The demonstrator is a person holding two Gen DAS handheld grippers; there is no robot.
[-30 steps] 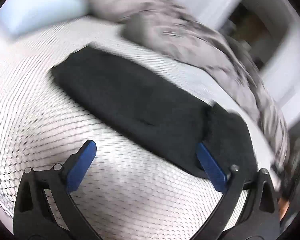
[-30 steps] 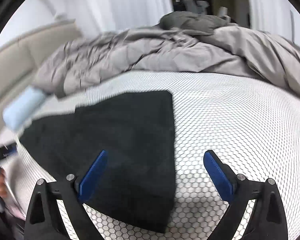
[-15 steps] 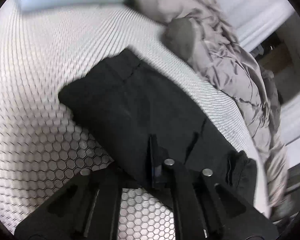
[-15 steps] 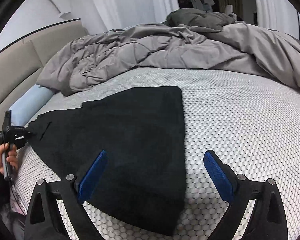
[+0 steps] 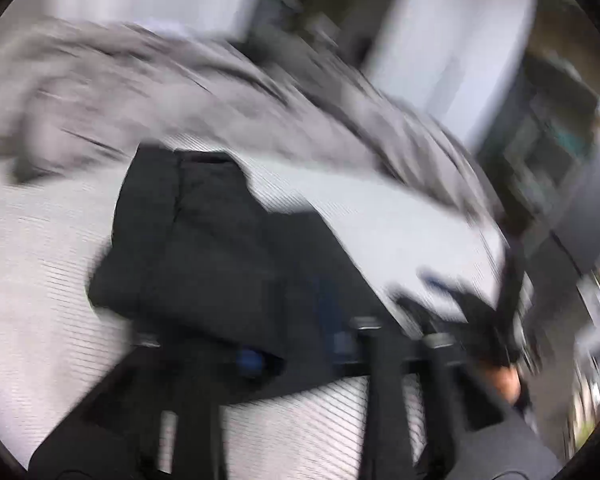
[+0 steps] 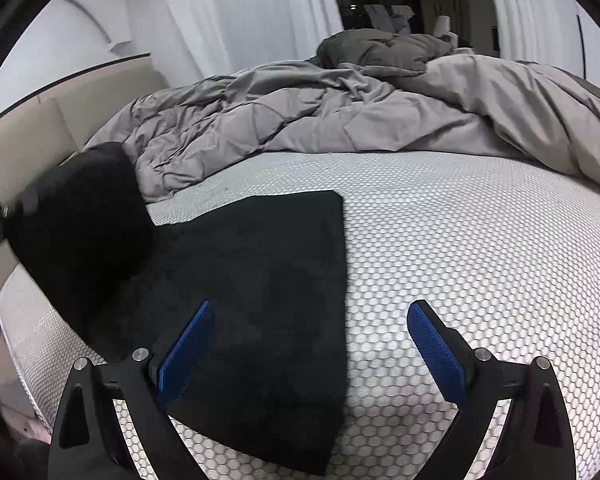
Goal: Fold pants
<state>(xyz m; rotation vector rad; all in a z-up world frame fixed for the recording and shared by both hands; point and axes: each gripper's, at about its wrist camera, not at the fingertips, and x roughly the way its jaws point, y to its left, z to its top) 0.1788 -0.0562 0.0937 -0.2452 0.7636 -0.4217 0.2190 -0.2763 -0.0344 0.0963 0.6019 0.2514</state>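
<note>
Since half a second ago the left end of the pants has risen off the mattress in a dark bulge, carried by the left gripper, whose fingers look pinched together on the cloth — blur makes that uncertain. Soft, limp, light fabric like this will likely sag wherever unsupported, so corners or the folded edge look like the best holds. Right gripper hovers spread wide — one finger over the pants, the other over bare mattress.

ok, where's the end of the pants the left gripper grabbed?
Right wrist view: that end of the black pants is lifted at far left, in front of the grey duvet; the rest lies flat on the mattress.
</note>
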